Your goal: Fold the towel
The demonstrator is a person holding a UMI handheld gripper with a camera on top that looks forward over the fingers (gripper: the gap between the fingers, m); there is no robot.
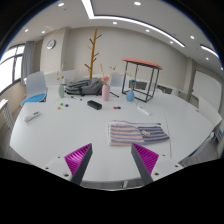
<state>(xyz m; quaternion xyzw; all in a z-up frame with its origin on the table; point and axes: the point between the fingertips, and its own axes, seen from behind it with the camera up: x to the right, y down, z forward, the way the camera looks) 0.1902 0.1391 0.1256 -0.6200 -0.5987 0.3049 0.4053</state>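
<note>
A striped towel (134, 132) lies flat on the white table (70, 125), just beyond my fingers and a little to the right. It has grey, white and reddish stripes and looks loosely folded into a rough rectangle. My gripper (112, 158) is open and empty, held above the table's near part. The magenta pads (79, 157) stand wide apart with only bare table between them.
At the table's far side lie a pink bottle (105, 91), a dark box (95, 104), small items and papers (33, 116). Beyond stand a wooden coat tree (94, 50), a red-topped side table (140, 74) and chairs (36, 84).
</note>
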